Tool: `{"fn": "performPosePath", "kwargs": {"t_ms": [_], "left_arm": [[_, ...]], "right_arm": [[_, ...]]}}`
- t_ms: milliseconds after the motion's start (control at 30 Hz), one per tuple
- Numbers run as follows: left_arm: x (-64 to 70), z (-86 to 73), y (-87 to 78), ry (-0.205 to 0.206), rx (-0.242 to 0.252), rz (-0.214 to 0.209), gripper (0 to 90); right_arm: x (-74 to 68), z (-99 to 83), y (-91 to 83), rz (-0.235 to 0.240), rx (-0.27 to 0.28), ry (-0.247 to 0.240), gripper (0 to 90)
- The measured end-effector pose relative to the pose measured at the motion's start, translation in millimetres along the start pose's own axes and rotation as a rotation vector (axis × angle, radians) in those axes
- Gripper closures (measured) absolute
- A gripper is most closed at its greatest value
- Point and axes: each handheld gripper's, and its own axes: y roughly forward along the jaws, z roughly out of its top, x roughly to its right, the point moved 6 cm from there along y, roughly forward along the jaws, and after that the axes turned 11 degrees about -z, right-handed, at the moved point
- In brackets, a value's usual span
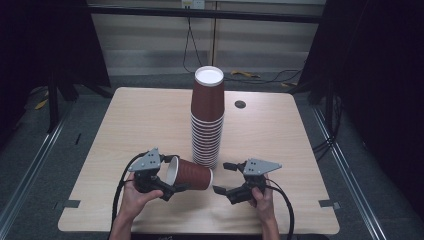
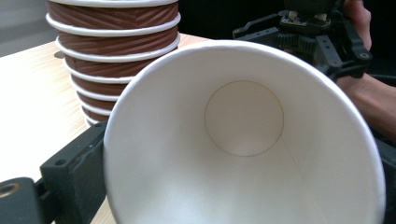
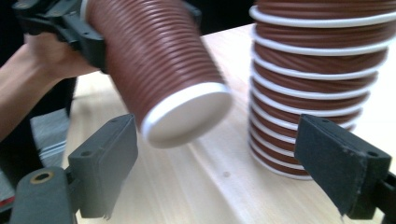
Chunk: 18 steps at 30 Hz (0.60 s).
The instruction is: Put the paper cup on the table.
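Left gripper [image 1: 167,182]: jaws closed on a single cup [image 1: 189,173] near its rim, one jaw on each side. Cup held on its side, mouth toward the gripper, white base pointing toward the right gripper. In the left gripper view the cup [image 2: 243,135] presents its white interior and round bottom; a black jaw presses its left wall.

Right gripper [image 1: 226,178]: jaws spread wide, holding nothing. In the right gripper view the two black jaws stand well apart, with the cup's [image 3: 159,70] base between and above them, slightly blurred. The right gripper [image 2: 313,37] also appears in the left gripper view, beyond the cup's rim.

Cup: brown, ribbed outer wall, white rim and base. Lifted above the table [image 1: 130,130]; base close to the stack's lower part, contact cannot be told.

Stack [image 1: 207,120]: tall column of nested brown cups, upside down, white base on top, standing near the table's centre, just behind and between the two grippers. White rims show as rings down its lower half. Seen close in the left gripper view [image 2: 112,51] and right gripper view [image 3: 317,79].

Table: light wood, with a small dark round hole [image 1: 240,104] right of the stack.

Hands: left hand [image 1: 134,197] and right hand [image 1: 262,200] enter from the near edge, each gripping its tool.
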Motion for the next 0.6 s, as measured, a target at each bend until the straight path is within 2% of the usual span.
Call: {"fn": "performPosePath", "kwargs": {"t_ms": [33, 67, 100, 133, 200, 267, 333, 400, 433, 467, 500, 533, 600], "left_arm": [[0.0, 0.0, 0.0, 0.000, 0.000, 0.000, 4.0], [-0.6, -1.0, -3.2, -0.001, -0.010, 0.009, 4.0], [-0.6, -1.0, -3.2, -0.001, -0.010, 0.009, 4.0], [-1.3, -1.8, -6.8, -0.004, -0.023, 0.015, 4.0], [-1.7, -2.0, -8.6, -0.005, -0.029, 0.021, 4.0], [-3.2, -1.9, -12.0, -0.010, -0.033, 0.030, 4.0], [-6.1, -1.9, -15.4, -0.014, -0.048, 0.045, 4.0], [-8.5, -1.6, -18.7, -0.016, -0.064, 0.060, 4.0], [-9.3, -1.3, -20.2, -0.019, -0.067, 0.062, 4.0], [-11.3, -1.2, -23.6, -0.021, -0.082, 0.074, 4.0], [-11.3, -1.2, -23.6, -0.021, -0.082, 0.074, 4.0], [-12.4, -2.0, -25.7, -0.029, -0.097, 0.081, 4.0], [-14.1, -3.0, -27.8, -0.034, -0.108, 0.094, 4.0]], "right_arm": [[0.0, 0.0, 0.0, 0.000, 0.000, 0.000, 13.3], [2.6, -0.5, -2.0, -0.042, 0.016, -0.003, 13.3], [2.6, -0.5, -2.0, -0.042, 0.016, -0.003, 13.3], [5.9, -0.7, -4.1, -0.103, 0.048, -0.004, 13.3], [11.4, -1.4, -7.0, -0.180, 0.087, 0.006, 13.2], [17.3, -3.6, -9.5, -0.255, 0.102, 0.021, 13.3], [21.7, -6.6, -11.2, -0.295, 0.110, 0.048, 13.3], [27.1, -10.9, -10.7, -0.360, 0.111, 0.067, 13.4], [27.1, -10.9, -10.7, -0.360, 0.111, 0.067, 13.4], [31.7, -13.6, -10.7, -0.428, 0.125, 0.079, 13.7], [31.7, -13.6, -10.7, -0.428, 0.125, 0.079, 13.7], [35.0, -16.0, -11.3, -0.465, 0.149, 0.088, 13.5], [37.4, -17.7, -11.5, -0.507, 0.162, 0.082, 13.4]]}}
